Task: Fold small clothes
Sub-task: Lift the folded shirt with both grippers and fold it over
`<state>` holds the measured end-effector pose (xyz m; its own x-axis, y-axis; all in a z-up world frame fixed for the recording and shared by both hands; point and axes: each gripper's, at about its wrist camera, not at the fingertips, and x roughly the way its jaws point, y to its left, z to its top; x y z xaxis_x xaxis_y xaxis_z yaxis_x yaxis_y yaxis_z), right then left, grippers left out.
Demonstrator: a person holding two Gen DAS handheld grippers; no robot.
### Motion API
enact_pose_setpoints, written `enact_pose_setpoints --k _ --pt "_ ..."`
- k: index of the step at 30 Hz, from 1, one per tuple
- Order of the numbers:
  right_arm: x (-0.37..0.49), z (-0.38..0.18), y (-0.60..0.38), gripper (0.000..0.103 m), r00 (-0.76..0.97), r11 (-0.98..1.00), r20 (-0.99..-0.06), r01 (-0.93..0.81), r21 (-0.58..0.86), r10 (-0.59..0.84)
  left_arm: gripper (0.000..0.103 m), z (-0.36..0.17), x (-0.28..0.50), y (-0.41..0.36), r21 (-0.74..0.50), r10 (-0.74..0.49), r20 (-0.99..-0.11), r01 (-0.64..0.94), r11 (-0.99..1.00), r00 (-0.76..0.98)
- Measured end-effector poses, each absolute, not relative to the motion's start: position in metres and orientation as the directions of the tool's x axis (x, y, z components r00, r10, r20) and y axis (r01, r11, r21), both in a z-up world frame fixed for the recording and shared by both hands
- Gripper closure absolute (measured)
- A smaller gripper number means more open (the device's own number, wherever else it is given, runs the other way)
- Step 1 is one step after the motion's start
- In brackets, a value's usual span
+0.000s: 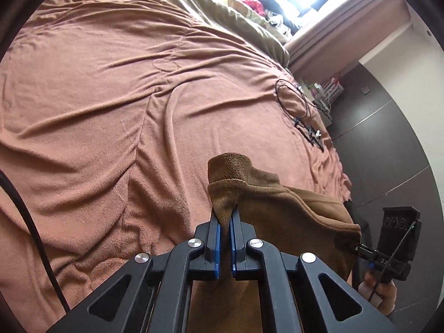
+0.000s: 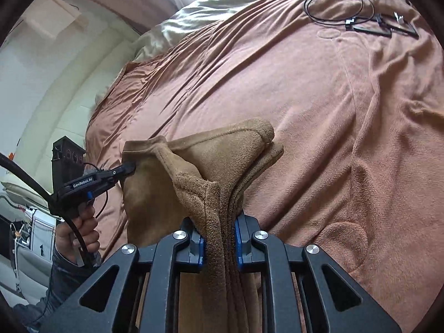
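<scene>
we see a wide bed under a rumpled salmon-pink fleece blanket (image 1: 111, 97). above its near edge hangs the brown fleece garment (image 2: 222, 161), stretched between our tools. the left tool (image 1: 225, 216) and right tool (image 2: 219, 222) each clamp an edge. a black coiled cable (image 2: 333, 8) lies far right.

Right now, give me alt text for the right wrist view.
The right gripper is shut on a bunched edge of a brown fleece garment held above a pink blanket. At left, the left gripper pinches another edge; black cables lie beyond.
</scene>
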<state>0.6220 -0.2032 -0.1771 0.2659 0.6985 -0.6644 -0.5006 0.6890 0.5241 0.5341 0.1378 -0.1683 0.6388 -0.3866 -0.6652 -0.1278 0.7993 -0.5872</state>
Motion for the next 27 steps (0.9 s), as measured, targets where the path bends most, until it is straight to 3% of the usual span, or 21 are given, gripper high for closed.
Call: enact_pose_setpoints --k 9,27 --pt "0.55 -0.135 -0.227 0.091 0.358 0.692 -0.616 -0.548 0.469 0.702 0.098 -0.115 0.496 0.127 -0.618 -0.419 -0.574 -0.037 0.785 0.703" --pt "0.401 -0.058 -0.313 0.092 0.537 0.723 -0.495 -0.591 0.356 0.683 0.098 -0.003 0.401 0.074 -0.549 -0.449 -0.432 0.167 0.819 0.782"
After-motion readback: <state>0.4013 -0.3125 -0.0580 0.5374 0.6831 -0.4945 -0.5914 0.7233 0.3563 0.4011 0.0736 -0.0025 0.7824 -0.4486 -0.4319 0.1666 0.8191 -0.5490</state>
